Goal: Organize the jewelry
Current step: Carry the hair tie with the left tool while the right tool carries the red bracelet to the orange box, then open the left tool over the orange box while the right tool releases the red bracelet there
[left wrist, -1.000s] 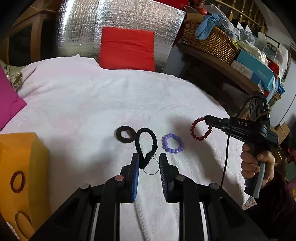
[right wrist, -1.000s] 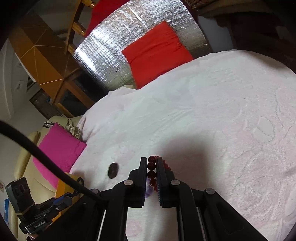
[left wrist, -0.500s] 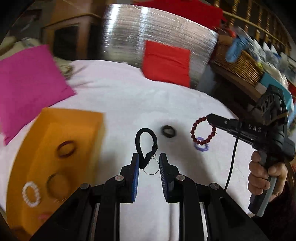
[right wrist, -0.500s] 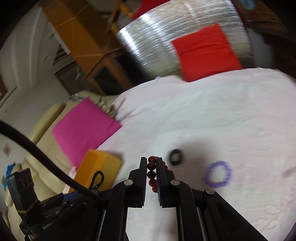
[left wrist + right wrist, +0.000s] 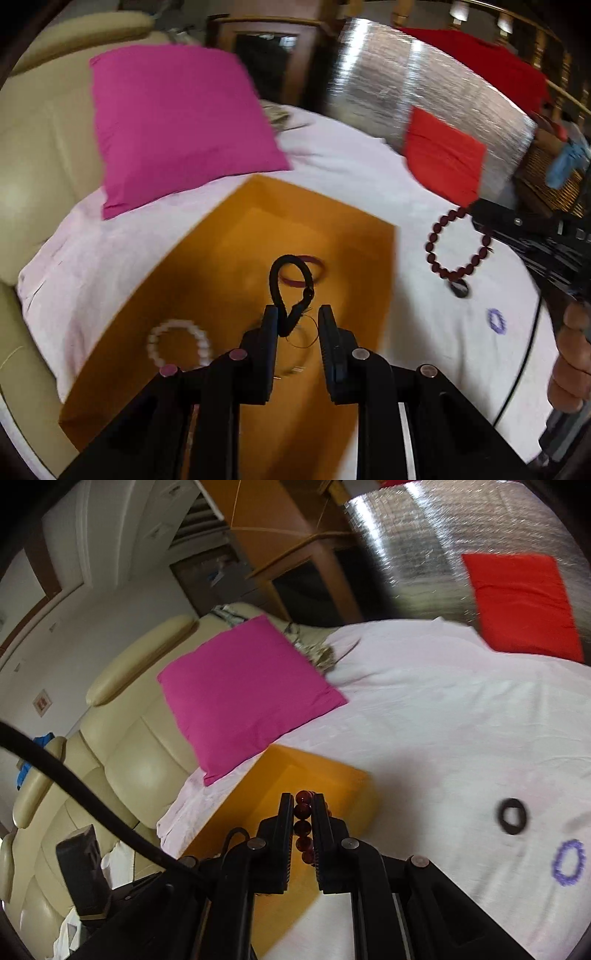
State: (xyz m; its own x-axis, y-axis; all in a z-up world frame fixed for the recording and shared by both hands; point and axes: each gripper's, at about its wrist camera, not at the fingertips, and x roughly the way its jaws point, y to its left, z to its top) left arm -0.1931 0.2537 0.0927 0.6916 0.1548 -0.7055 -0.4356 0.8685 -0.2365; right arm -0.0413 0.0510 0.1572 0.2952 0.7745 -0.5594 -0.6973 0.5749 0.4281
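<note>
Resting on the pale cloth [image 5: 351, 173], the orange box [image 5: 255, 229] is open and holds a white bead bracelet [image 5: 177, 343] near its left wall, a dark red ring [image 5: 306, 271] farther in, and a blurred clear ring near the fingers. The left gripper [image 5: 297, 325] hangs above the box with jaws partly apart; the black loop [image 5: 290, 284] sits against its left finger. The right gripper [image 5: 303, 812] is clamped on the dark red bead bracelet [image 5: 456, 245], right of the box. A black ring [image 5: 511, 816] and purple bead ring [image 5: 569, 862] lie on the cloth, far right.
</note>
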